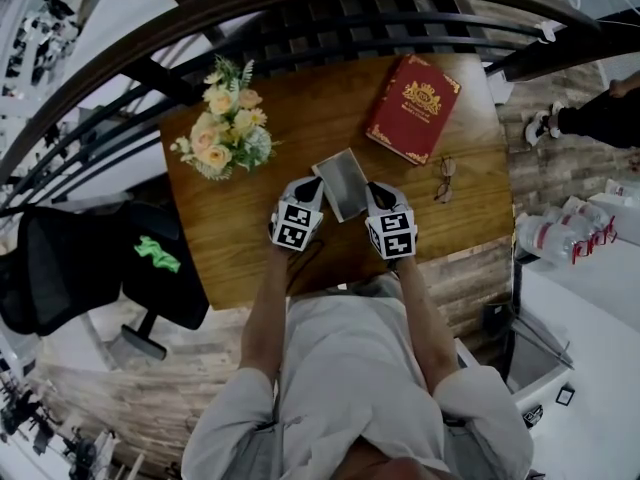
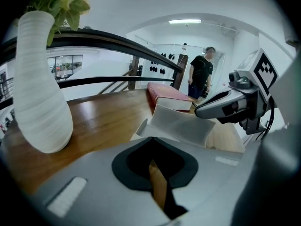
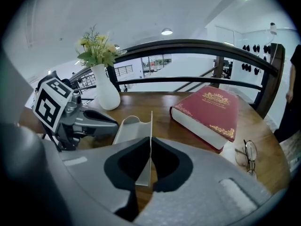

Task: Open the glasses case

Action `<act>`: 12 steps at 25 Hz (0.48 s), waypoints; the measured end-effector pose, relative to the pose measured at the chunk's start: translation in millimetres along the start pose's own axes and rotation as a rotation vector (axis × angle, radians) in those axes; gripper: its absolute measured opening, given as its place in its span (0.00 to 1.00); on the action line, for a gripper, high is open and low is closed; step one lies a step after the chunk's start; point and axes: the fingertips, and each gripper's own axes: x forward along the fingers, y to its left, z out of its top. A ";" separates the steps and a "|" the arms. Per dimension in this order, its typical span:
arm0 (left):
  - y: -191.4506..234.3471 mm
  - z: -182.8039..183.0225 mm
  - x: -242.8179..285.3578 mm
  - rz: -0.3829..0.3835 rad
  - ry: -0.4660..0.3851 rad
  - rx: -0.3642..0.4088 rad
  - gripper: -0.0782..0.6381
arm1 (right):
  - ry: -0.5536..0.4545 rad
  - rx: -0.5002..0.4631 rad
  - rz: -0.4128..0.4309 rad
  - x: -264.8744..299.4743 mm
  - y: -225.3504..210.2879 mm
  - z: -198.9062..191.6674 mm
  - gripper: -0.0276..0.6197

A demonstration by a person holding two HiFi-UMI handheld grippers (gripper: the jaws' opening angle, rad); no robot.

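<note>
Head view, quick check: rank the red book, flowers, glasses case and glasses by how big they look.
1. red book and flowers: about alike, can't separate.
2. glasses case.
3. glasses, smallest.

One brown wooden tabletop (image 1: 270, 228) is counted. On it are counted one grey glasses case (image 1: 342, 183), one red hardcover book with gold ornament (image 1: 412, 107), one pair of thin-framed spectacles (image 1: 444, 179) and one white ribbed vase of yellow flowers (image 3: 106, 91). Two grippers are counted, the left gripper (image 1: 312, 186) and the right gripper (image 1: 372, 190), and one black office chair (image 1: 80, 263)
</note>
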 end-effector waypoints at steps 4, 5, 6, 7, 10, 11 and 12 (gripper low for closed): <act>-2.2 4.1 -3.7 0.004 -0.016 -0.003 0.14 | -0.017 -0.007 -0.009 -4.8 -0.3 2.3 0.06; -3.0 5.0 -4.6 0.005 -0.020 -0.003 0.14 | -0.020 -0.010 -0.011 -5.9 -0.4 2.3 0.06; -3.8 6.4 -5.7 0.006 -0.023 -0.002 0.14 | -0.023 -0.012 -0.014 -7.2 -0.7 2.8 0.06; -4.5 8.2 -7.1 0.007 -0.028 -0.001 0.14 | -0.027 -0.016 -0.016 -8.7 -0.8 3.9 0.06; -5.9 15.4 -13.2 0.012 -0.049 0.001 0.14 | -0.042 -0.030 -0.021 -13.2 0.1 7.9 0.06; -6.1 18.6 -16.0 0.015 -0.059 0.002 0.14 | -0.049 -0.036 -0.022 -14.7 1.1 9.3 0.06; -6.3 22.0 -19.1 0.018 -0.070 0.003 0.14 | -0.057 -0.043 -0.022 -16.3 2.3 11.0 0.06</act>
